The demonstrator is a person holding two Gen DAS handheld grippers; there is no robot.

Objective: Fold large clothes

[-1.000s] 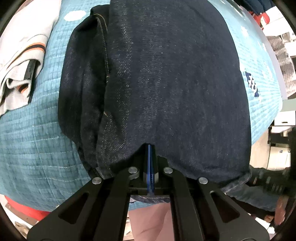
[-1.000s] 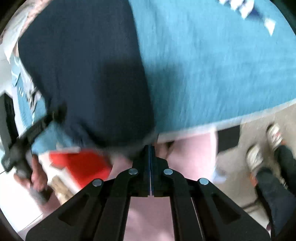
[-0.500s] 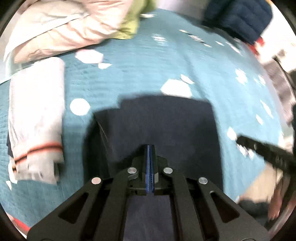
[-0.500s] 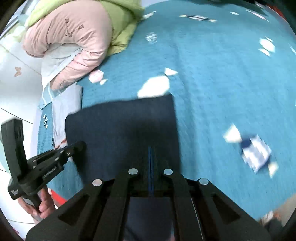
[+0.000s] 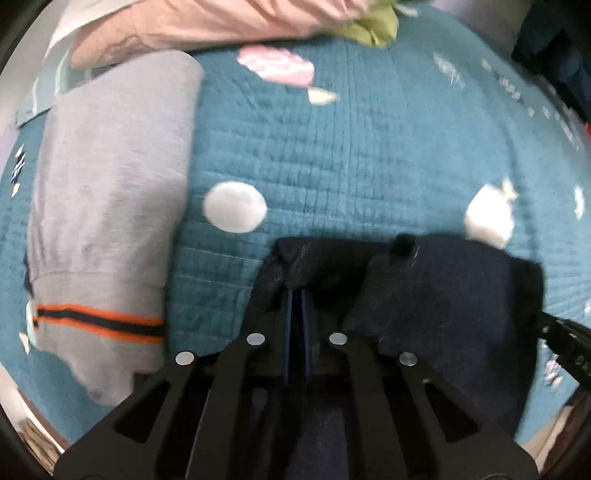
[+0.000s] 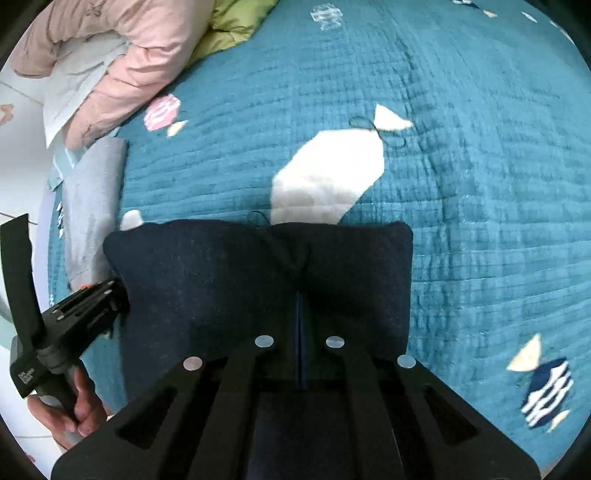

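Both grippers pinch the dark denim jeans (image 6: 258, 280) along their near stretch, and the cloth lies folded on the teal quilted bedspread (image 6: 461, 184) in front of them. The left gripper (image 5: 297, 295) has its blue pads drawn together on a bunched fold of the denim, which rises in a hump around its tips. The right gripper (image 6: 300, 295) is likewise clamped tight on the fabric, its pads meeting in a thin line where the cloth puckers into a crease. In the right wrist view the left tool shows at the jeans' left edge, gripped below by the person's hand (image 6: 74, 413). The jeans' far edge runs straight across the bedspread and covers the lower end of a large white printed patch (image 6: 328, 173). A folded grey garment with orange and dark stripes (image 5: 107, 221) lies to the left of the jeans, apart from them with a band of bedspread between. Beyond it, at the far left of the bed, sits a heap of pink padded clothing (image 6: 122, 55) with a green piece (image 6: 229, 26) beside it. A dark bundle (image 5: 554, 55) sits at the far right edge in the left wrist view, too blurred to identify. Nothing lies on the stretch of bedspread just beyond the jeans.
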